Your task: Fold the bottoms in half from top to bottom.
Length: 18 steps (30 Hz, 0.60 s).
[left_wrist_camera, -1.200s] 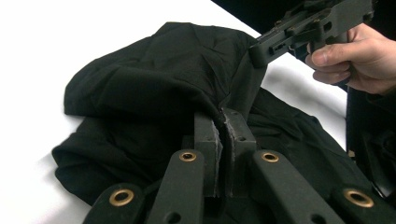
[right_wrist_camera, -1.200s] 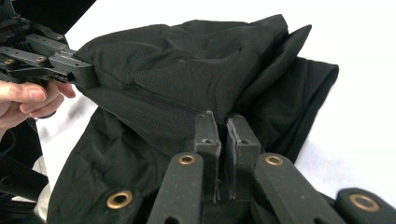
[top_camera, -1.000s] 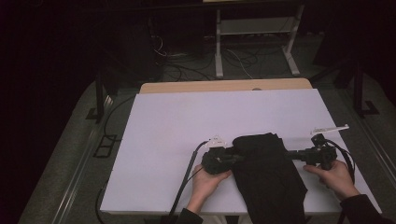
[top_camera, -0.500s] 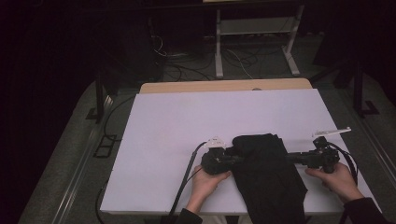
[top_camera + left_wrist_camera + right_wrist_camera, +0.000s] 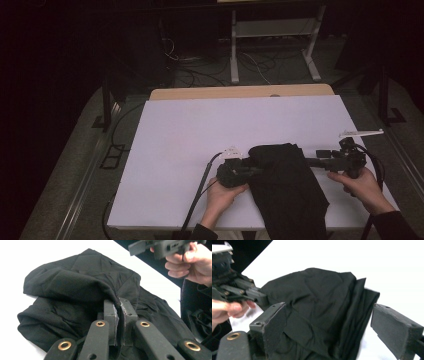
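White table [image 5: 200,130] (dark room) — black cloth [image 5: 285,185] at near edge.

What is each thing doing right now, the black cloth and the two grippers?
black cloth: folded over, lying on the white table, hanging over its near edge.
left gripper: shut on a fold of the black cloth.
right gripper: jaws just opened, wide apart, cloth between them but not pinched.

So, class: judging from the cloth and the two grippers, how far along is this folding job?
Done: the black cloth lies bunched, one layer folded over. In hand: the left gripper pinches its edge; the right gripper has just been opening, jaws apart, pads off the fabric. Left: its near end hangs off the white table, unfolded.
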Each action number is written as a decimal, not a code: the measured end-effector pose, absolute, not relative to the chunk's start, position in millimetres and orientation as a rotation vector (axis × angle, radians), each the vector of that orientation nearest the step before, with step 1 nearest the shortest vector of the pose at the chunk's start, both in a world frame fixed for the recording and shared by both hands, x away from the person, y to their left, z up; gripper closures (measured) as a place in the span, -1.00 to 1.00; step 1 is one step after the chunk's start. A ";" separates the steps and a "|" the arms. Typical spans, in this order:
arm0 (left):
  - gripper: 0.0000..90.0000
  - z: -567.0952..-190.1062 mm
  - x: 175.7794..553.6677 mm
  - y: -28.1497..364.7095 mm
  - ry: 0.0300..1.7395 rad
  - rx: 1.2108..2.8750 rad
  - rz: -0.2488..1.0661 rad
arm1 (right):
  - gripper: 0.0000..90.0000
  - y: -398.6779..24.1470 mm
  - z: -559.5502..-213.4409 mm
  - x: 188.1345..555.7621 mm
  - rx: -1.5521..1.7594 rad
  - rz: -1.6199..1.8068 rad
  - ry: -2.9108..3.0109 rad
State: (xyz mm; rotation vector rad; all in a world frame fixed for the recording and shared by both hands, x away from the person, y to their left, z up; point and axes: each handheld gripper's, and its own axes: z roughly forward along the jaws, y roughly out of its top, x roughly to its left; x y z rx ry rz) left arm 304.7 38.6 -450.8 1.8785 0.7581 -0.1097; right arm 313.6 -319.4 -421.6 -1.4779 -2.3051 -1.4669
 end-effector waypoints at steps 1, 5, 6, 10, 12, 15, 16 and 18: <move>0.88 -450.8 304.7 38.6 0.758 1.878 -0.110 | -0.73 -319.4 -421.6 313.6 -1.478 -1.467 -2.305; 0.88 -450.5 304.8 38.3 0.754 1.878 -0.107 | -1.00 -315.6 -411.0 321.9 -1.443 -1.499 -2.312; 0.88 -450.2 304.4 37.7 0.753 1.873 -0.107 | -1.00 -312.4 -405.6 326.0 -1.446 -1.513 -2.315; 0.88 -449.5 303.9 37.2 0.748 1.876 -0.104 | -1.00 -305.0 -397.5 332.2 -1.399 -1.509 -2.350; 0.88 -448.6 303.6 37.6 0.744 1.876 -0.100 | -1.00 -301.8 -394.7 335.0 -1.383 -1.505 -2.366; 0.88 -447.9 303.5 38.1 0.741 1.876 -0.097 | -1.00 -298.9 -392.3 338.7 -1.375 -1.497 -2.380; 0.88 -447.6 303.4 38.3 0.741 1.878 -0.097 | -1.00 -296.7 -390.6 342.2 -1.374 -1.491 -2.387; 0.88 -447.4 303.2 38.5 0.742 1.879 -0.099 | -1.00 -294.7 -390.1 345.8 -1.370 -1.485 -2.394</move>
